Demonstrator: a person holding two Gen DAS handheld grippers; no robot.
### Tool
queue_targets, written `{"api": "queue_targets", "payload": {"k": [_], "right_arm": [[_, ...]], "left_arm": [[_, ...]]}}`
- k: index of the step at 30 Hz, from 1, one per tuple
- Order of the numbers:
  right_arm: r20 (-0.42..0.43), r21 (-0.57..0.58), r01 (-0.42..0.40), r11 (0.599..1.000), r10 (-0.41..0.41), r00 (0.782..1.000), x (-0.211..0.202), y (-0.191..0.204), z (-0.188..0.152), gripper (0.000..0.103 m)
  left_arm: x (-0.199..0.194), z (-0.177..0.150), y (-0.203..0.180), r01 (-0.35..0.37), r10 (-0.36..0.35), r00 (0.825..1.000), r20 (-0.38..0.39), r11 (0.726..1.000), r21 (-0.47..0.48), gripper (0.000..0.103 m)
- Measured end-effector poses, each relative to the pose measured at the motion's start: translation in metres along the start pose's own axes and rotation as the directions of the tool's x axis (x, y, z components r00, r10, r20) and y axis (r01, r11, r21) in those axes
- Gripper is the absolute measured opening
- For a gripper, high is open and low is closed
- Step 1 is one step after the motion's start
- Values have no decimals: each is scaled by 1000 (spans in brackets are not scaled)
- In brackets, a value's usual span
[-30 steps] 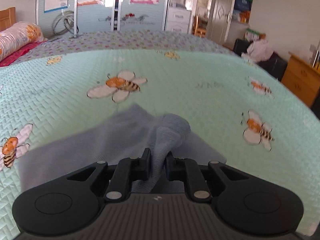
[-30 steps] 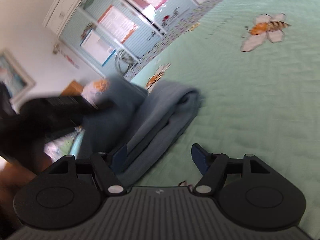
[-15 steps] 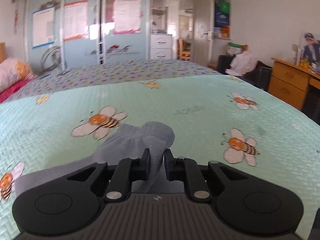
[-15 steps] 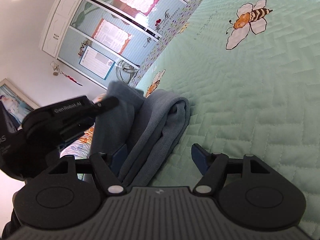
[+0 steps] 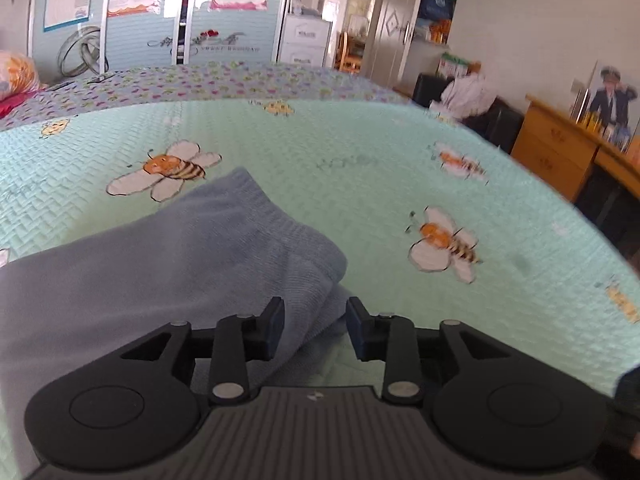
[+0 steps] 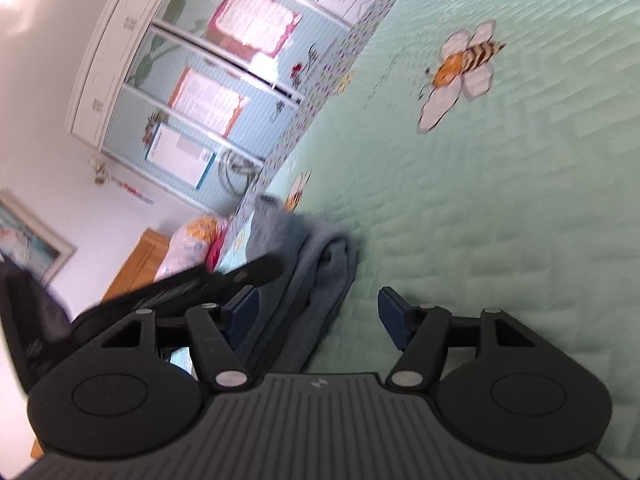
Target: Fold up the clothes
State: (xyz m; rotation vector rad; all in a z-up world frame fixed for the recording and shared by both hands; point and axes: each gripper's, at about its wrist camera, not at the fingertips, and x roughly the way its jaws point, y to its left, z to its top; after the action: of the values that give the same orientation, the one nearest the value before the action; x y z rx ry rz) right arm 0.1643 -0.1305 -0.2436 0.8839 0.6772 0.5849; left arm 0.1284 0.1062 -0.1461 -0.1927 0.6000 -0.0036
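Note:
A grey-blue garment [image 5: 160,272] lies folded on the green bee-print bedspread [image 5: 360,184]. My left gripper [image 5: 315,312] hovers over the garment's right folded edge. Its jaws are opening, and the cloth lies between them with a gap beside the right pad. In the right wrist view the same garment [image 6: 320,264] shows as a stacked fold. My right gripper [image 6: 316,304] stands wide, tilted, its jaws closing slightly. The fold's edge lies between the fingers near the left one, unpressed. The left gripper [image 6: 240,276] shows there as a blurred black bar over the cloth.
A wardrobe with sliding doors [image 5: 140,20] stands past the bed's far end. A wooden dresser [image 5: 560,152] and a dark chair with white cloth [image 5: 468,96] are at the right. A patterned pillow [image 5: 16,76] lies at the far left.
The left jaws, shut on a bunched fold before, have spread, and the cloth has settled flatter on the bed. The right gripper's view has rolled and shifted along the garment's edge.

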Motion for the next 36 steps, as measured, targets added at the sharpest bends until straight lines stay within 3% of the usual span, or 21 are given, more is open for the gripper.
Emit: {"api": "queue_targets", "payload": {"k": [2,5,9,14,17,18,19,21,23,25,27,29,31,32,34,35,36], "right_arm": [[6,-17,-22,1000,22,1000,-2,4,3,67],[-9,-74,-72,995,72,997,0,20,4,68],[-61,-157,-159,975,151,987,13,58,4,72],[-147,-232,-242,942,212,966,58,106,20,72],[-177,-342,-134,930,77,981,95,110,26,71],[-171,-391,-61,918,-8,985,104,105,24,68],[-180,-427,2,904,-87,980,114,94,23,60],[-172,-444,40,895,-129,977,111,82,23,19],[-152,-433,62,899,-140,978,97,78,23,13],[-126,-451,83,889,-155,980,84,83,21,13],[-77,-554,76,829,-141,987,74,111,12,15],[-47,-639,67,766,-126,991,71,139,7,16],[-56,-680,54,731,-125,991,82,154,4,19],[-64,-694,59,718,-143,988,93,158,5,23],[-44,-739,141,659,-257,966,113,144,-1,24],[-30,-760,182,624,-314,949,123,136,-4,21],[-32,-764,186,618,-323,946,123,123,-7,17]], "left_arm": [[-35,-3,13,-14,16,998,60,1000,-27,55],[-71,-13,43,-94,98,992,85,994,-52,57],[-80,-41,78,-120,120,993,-11,988,-100,55],[-60,-73,63,-119,121,989,-83,992,37,57],[-59,-84,54,-131,141,987,-81,984,120,62],[-63,-86,52,-126,137,988,-74,982,139,62],[-67,-86,53,-113,123,990,-69,984,135,62],[-72,-85,59,-91,97,993,-63,991,101,62],[-72,-85,65,-77,82,995,-64,995,69,62],[-76,-83,68,-80,82,995,-54,996,38,61],[-89,-77,69,-80,80,997,-9,997,5,59],[-98,-67,63,-85,84,996,39,996,37,59],[-100,-58,57,-89,85,995,61,993,79,60],[-94,-56,55,-80,77,996,38,993,86,60],[-77,-65,55,-51,54,998,-29,995,86,60],[-67,-70,55,-36,42,997,-63,996,85,60],[-58,-75,55,-22,30,995,-98,996,84,60]]}}
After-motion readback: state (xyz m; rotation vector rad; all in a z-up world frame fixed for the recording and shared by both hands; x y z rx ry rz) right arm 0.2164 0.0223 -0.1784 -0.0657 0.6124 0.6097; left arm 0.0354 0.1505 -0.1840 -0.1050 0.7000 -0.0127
